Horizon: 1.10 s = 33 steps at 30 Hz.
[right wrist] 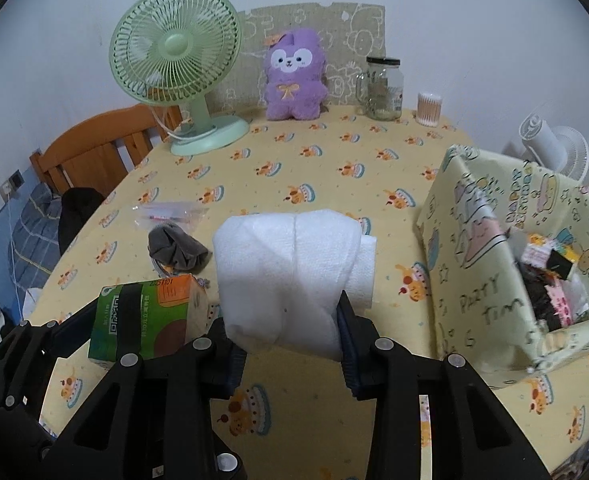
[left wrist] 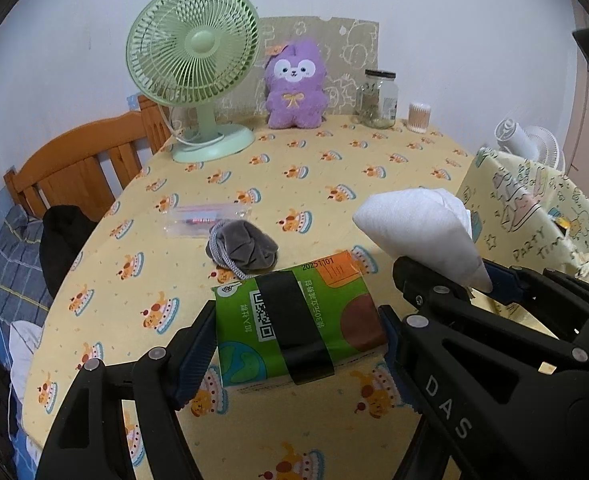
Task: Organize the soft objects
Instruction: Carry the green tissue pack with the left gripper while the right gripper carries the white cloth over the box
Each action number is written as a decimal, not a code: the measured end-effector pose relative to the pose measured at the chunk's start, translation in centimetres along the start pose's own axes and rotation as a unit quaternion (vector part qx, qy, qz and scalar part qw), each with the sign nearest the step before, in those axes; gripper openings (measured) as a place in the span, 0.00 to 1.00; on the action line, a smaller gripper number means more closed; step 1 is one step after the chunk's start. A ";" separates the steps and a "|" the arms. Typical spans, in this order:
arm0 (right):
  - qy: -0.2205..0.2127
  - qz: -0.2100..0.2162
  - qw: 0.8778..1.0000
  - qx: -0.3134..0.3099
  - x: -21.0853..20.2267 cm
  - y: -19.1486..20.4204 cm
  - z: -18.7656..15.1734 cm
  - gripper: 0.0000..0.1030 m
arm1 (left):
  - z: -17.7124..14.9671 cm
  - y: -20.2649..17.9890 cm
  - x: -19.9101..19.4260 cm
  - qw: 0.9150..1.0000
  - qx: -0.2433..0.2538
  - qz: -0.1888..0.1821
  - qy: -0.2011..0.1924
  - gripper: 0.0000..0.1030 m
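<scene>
- Yellow tablecloth (left wrist: pixel 278 184) printed with cake motifs covers the work surface; a pale wall stands behind it.
- Left gripper (left wrist: pixel 298 344): nearest to its own camera. Both fingers press on the sides of a green tissue pack (left wrist: pixel 294 320) with a black band across it. The pack is raised clear of the cloth.
- Right gripper (right wrist: pixel 290 344): nearest to its own camera. The jaws are clamped on a white folded cloth bundle (right wrist: pixel 290 272), which bulges above the fingers. The bundle is held off the cloth.
- In the left wrist view, the white folded cloth bundle (left wrist: pixel 418 232) appears right of the green tissue pack, with the right gripper's fingers under it.
- In the right wrist view, the green tissue pack (right wrist: pixel 150 316) appears left of the bundle.
- Grey drawstring pouch (left wrist: pixel 240 250): lies crumpled on the cloth, just beyond the tissue pack.
- Clear plastic packet (left wrist: pixel 208 220): lies flat, just beyond the pouch.
- Patterned storage box (right wrist: pixel 506 256): stands at the right side of the table, open at the top, with assorted small items inside.
- Far edge, left to right: green desk fan (left wrist: pixel 192 72), purple plush toy (left wrist: pixel 294 84), glass jar (left wrist: pixel 378 98), cotton swab container (left wrist: pixel 419 117).
- Beyond the table: a wooden bed frame (left wrist: pixel 78 172) at left and a white fan (right wrist: pixel 558 152) at right.
</scene>
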State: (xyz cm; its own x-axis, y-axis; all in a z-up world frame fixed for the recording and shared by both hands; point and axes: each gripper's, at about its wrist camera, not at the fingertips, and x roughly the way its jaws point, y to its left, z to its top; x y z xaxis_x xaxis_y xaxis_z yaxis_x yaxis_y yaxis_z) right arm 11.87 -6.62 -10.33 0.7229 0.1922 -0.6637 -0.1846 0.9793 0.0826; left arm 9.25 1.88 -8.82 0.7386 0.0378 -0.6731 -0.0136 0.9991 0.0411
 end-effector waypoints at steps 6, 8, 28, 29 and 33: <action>-0.017 -0.002 1.000 0.002 -1.8 -0.3 0.6 0.40 | 0.8 -0.5 -1.4 1.000 0.004 0.000 -0.015 0.76; -0.021 -0.003 1.000 0.002 -2.4 -0.4 0.9 0.40 | 1.1 -0.6 -2.0 1.000 0.004 -0.001 -0.021 0.76; -0.074 -0.006 0.997 0.002 -7.0 -0.7 3.7 0.40 | 3.8 -1.1 -5.8 0.997 0.011 0.000 -0.071 0.76; -0.075 -0.006 0.997 0.002 -7.0 -0.8 3.8 0.40 | 3.9 -1.2 -5.9 0.997 0.010 -0.001 -0.072 0.76; -0.080 -0.007 0.997 0.001 -7.3 -1.5 4.1 0.40 | 4.4 -1.9 -6.0 0.997 0.011 -0.002 -0.077 0.76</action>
State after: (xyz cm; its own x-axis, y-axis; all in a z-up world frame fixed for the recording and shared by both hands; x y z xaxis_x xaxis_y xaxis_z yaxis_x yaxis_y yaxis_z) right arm 9.58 -9.26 -2.54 0.8227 0.1864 -0.5370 -0.1726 0.9820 0.0764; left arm 7.84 -0.35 -1.62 0.8333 0.0293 -0.5521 0.0027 0.9984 0.0570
